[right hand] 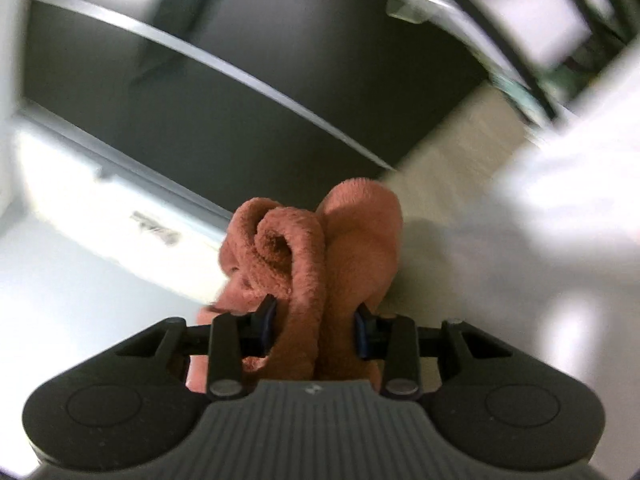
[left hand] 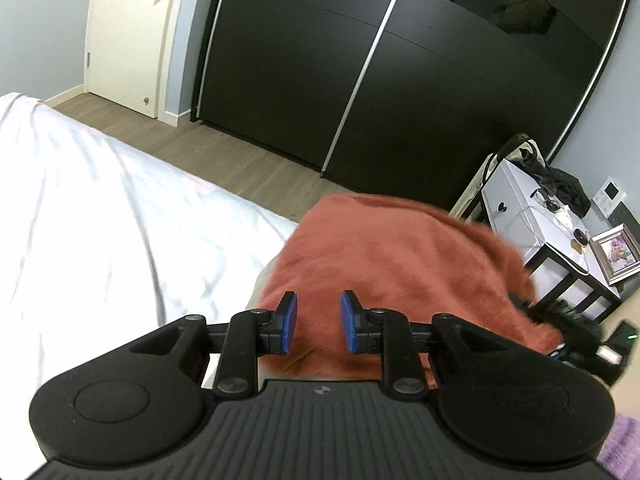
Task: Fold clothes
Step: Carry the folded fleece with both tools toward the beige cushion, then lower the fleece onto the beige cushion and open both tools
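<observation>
My right tongs (right hand: 316, 330) are clamped on a bunched, rolled fold of the rust-orange fleece garment (right hand: 320, 248), holding it up off the bed. My left tongs (left hand: 319, 322) stand apart with nothing between the blue pads (left hand: 289, 320), just above the garment's spread (left hand: 384, 256) beside the white bed (left hand: 100, 220).

Rust-orange fleecy garment (left hand: 384, 264), fuzzy, draped in a mound at 5 o'clock over the white bed (left hand: 100, 220), one end bunched in rolled folds (right hand: 304, 256)
</observation>
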